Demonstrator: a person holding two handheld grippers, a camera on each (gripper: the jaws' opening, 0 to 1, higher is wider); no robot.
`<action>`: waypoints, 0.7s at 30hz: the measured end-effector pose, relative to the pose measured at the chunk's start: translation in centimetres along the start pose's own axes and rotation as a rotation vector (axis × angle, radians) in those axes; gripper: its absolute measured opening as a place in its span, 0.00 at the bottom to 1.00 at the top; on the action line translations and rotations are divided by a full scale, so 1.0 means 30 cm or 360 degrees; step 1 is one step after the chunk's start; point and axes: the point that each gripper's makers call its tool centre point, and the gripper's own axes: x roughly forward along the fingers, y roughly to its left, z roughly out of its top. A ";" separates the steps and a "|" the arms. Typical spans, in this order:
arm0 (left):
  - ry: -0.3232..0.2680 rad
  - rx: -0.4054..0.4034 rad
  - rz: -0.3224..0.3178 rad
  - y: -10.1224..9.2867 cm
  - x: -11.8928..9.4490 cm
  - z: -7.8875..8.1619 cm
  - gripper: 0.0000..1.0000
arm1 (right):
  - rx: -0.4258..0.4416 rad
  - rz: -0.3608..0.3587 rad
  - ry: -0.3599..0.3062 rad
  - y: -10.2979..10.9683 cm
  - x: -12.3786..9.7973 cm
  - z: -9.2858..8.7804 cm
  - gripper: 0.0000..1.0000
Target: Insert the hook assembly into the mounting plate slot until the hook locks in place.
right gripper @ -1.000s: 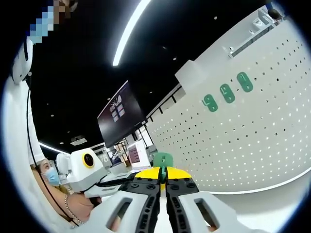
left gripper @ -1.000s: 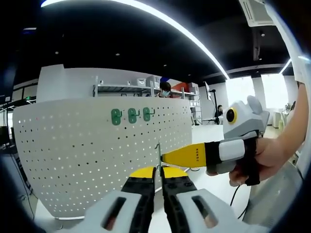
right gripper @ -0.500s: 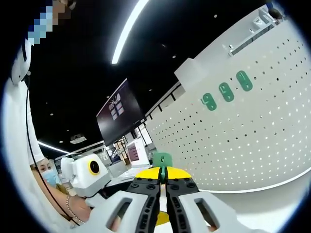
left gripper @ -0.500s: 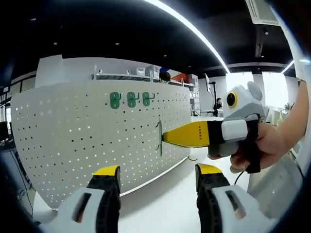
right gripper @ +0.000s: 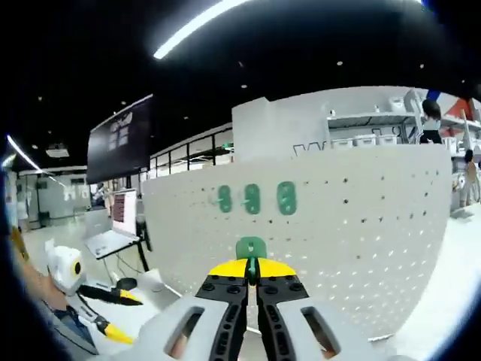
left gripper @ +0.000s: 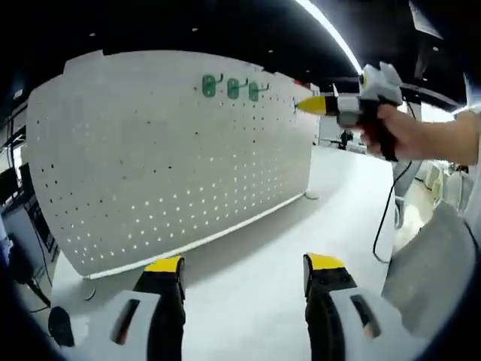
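My left gripper [left gripper: 242, 271] low over the white desk [left gripper: 248, 256], jaws spread wide and empty, my right gripper [right gripper: 252, 272] raised toward the pegboard [right gripper: 338, 218], jaws pinched on a green hook [right gripper: 251, 249], three green hooks [right gripper: 252, 198] already hanging on the board above it

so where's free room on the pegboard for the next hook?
Pegboard is bare holes right of and below the three green hooks. That top row is the crowded spot. Right gripper holds a hook just under it; left gripper is open over the bare table.
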 end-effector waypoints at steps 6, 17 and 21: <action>0.0286 -0.0026 -0.0054 0.024 0.019 -0.192 0.59 | -0.0046 -0.0145 -0.0023 -0.101 0.071 0.059 0.00; 0.0409 -0.0201 -0.0163 0.037 0.075 -0.322 0.10 | -0.0106 -0.0259 -0.0090 -0.182 0.175 0.143 0.00; 0.0410 -0.0206 -0.0161 0.037 0.084 -0.326 0.06 | -0.0098 -0.0275 -0.0080 -0.195 0.181 0.139 0.00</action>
